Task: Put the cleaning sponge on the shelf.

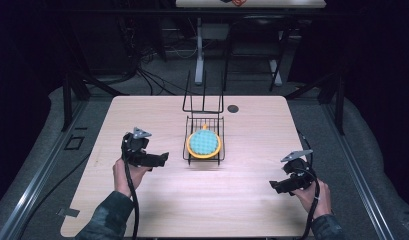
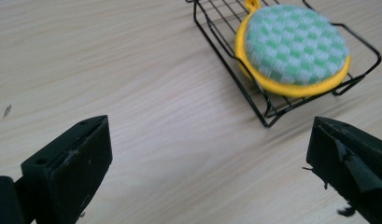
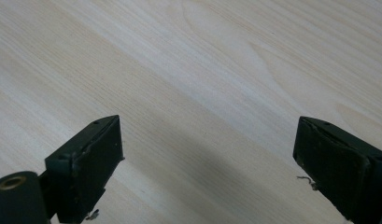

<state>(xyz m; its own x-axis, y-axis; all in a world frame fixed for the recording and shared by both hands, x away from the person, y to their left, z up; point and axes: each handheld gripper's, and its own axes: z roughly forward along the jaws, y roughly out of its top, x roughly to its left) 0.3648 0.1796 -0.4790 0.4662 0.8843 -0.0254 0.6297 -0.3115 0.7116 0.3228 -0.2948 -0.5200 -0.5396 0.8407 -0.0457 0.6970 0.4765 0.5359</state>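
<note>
A round pad with a yellow rim and a blue-green chequered top lies in a black wire rack at the table's middle. In the left gripper view the pad and the rack are ahead to the right, apart from the jaws. My left gripper hovers left of the rack, open, nothing between its jaws. My right gripper rests near the table's front right, open over bare wood.
The rack's upright wire back stands behind the pad. A small dark round disc lies near the table's far edge. The wooden table has bare room in front and on both sides. Dark frames and cables surround it.
</note>
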